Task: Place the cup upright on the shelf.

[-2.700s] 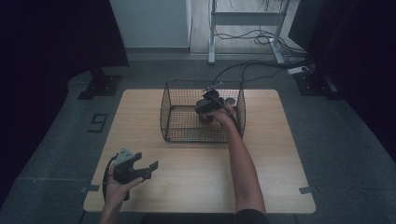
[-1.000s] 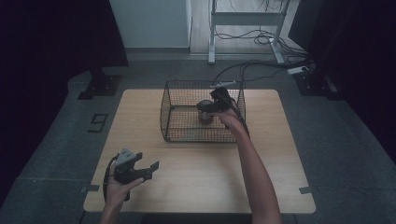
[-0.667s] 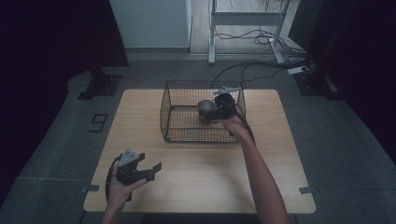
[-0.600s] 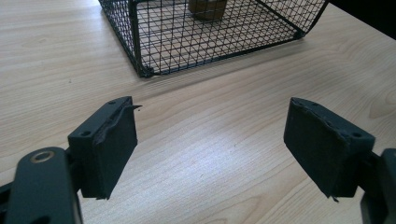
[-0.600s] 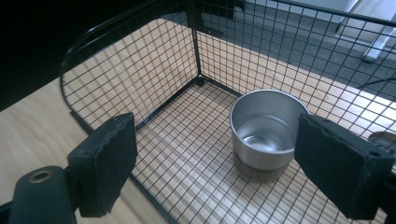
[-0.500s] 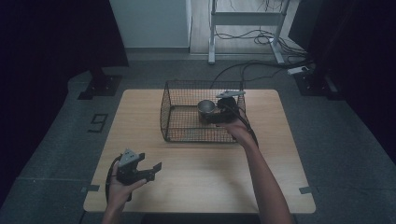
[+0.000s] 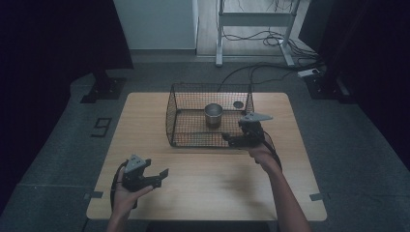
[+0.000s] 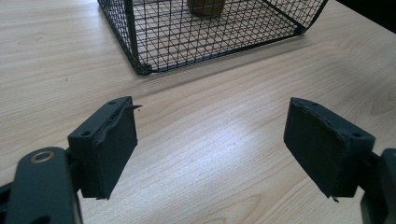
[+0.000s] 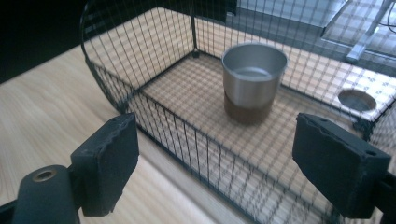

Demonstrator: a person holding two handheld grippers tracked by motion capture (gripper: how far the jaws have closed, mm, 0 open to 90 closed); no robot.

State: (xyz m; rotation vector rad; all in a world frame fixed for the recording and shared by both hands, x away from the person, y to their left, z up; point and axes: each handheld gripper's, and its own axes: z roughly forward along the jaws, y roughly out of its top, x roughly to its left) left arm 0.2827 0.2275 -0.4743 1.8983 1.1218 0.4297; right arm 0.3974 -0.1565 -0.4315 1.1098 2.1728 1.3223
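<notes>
One metal cup point(image 7: 213, 115) stands upright inside the black wire basket point(image 7: 179, 126) on the wooden surface point(image 7: 212, 179), clear of the basket's walls. Just outside the basket's near right corner, the right hand-held gripper point(image 7: 231, 140) hovers with jaws spread wide and nothing between them. Well apart at the near left of the surface, the left hand-held gripper point(image 7: 162, 177) is also wide and empty

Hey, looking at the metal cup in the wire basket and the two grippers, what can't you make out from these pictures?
- Metal cup: its contents; right gripper view, rim hides inside.
- Metal cup, left gripper view: top cut off by the frame edge.
- Dark round spot behind the wire basket: too small in high view to identify.
- Left gripper: body cut off in its own view.
</notes>
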